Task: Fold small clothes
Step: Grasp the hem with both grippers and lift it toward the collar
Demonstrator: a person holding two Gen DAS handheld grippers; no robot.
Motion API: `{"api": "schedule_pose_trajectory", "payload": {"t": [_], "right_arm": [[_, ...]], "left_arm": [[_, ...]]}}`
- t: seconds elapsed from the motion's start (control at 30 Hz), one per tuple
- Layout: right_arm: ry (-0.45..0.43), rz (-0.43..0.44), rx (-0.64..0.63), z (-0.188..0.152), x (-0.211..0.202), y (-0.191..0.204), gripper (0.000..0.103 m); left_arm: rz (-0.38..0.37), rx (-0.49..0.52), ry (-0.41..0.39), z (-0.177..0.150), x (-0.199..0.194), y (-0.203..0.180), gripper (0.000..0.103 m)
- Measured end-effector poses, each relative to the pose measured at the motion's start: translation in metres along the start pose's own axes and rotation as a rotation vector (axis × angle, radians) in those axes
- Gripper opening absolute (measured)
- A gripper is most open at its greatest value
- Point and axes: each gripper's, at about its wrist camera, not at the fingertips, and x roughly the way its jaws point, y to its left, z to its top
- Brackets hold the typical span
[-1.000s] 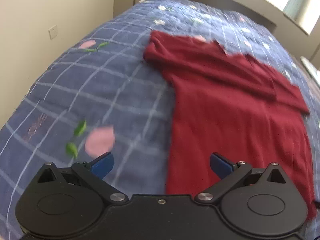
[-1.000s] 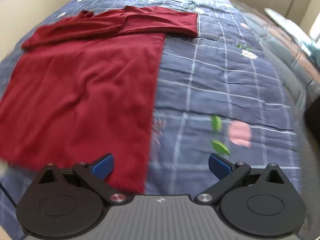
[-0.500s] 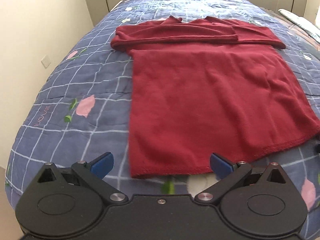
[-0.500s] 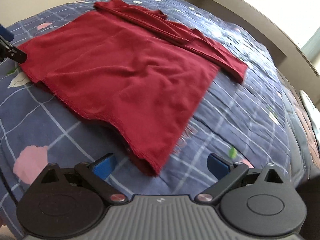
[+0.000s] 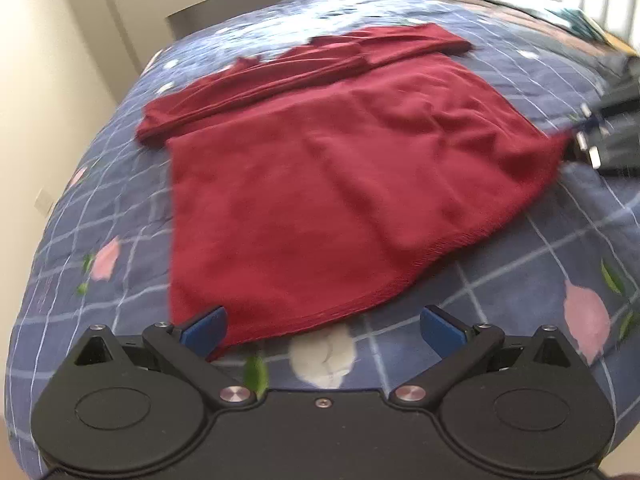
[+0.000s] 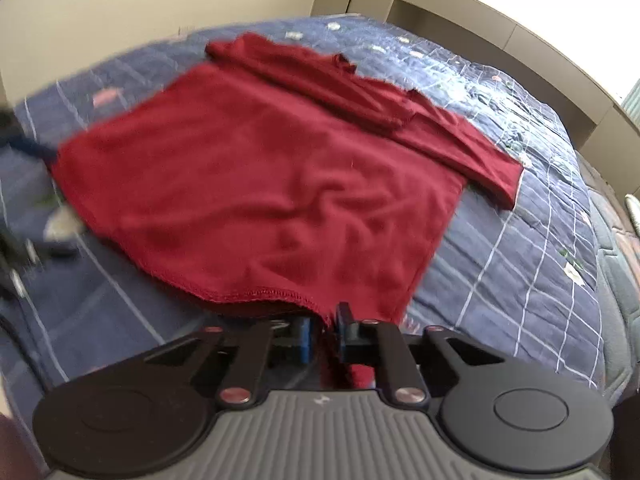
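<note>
A dark red long-sleeved top (image 5: 320,168) lies flat on the blue checked bedspread (image 5: 100,200), sleeves folded across its upper part. My left gripper (image 5: 324,326) is open at the hem's left corner, with its left fingertip (image 5: 204,326) at the cloth edge. My right gripper (image 6: 322,330) is shut on the hem's right corner of the red top (image 6: 272,184). The right gripper also shows in the left wrist view (image 5: 600,140) at the far right, blurred.
The bedspread (image 6: 520,240) has white grid lines and pink flower prints. A beige wall (image 5: 48,60) runs along the left of the bed, a headboard ledge (image 6: 500,36) at the far end. A pillow (image 5: 540,4) lies at the far right.
Both grippers moved in to the hem's corners. My right gripper went from open to shut on the hem's right corner. My left gripper stayed open and came up to the left corner.
</note>
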Motion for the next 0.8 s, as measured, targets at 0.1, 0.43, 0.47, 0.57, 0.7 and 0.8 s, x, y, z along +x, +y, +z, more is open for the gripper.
{"api": "schedule_pose_trajectory", "payload": {"t": [0.1, 0.43, 0.47, 0.57, 0.7, 0.8], "right_arm": [[-0.02, 0.036, 0.061, 0.017, -0.011, -0.011, 0.006], [-0.057, 0.067, 0.102, 0.047, -0.028, -0.035, 0.006], [-0.059, 0.066, 0.102, 0.047, -0.029, -0.035, 0.006], [-0.052, 0.057, 0.093, 0.043, -0.028, -0.034, 0.006], [-0.033, 0.034, 0.056, 0.036, -0.023, -0.027, 0.006], [-0.015, 0.032, 0.015, 0.028, -0.022, -0.022, 0.005]], "left_arm": [[0.002, 0.056, -0.003, 0.003, 0.009, -0.012, 0.102], [0.183, 0.08, -0.015, 0.019, 0.03, -0.002, 0.095], [0.2, 0.071, -0.016, 0.019, 0.03, 0.005, 0.092], [0.234, 0.056, -0.01, 0.017, 0.027, 0.023, 0.068], [0.234, 0.057, 0.006, 0.016, 0.027, 0.038, 0.044], [0.215, 0.103, 0.013, 0.015, 0.027, 0.042, 0.006]]}}
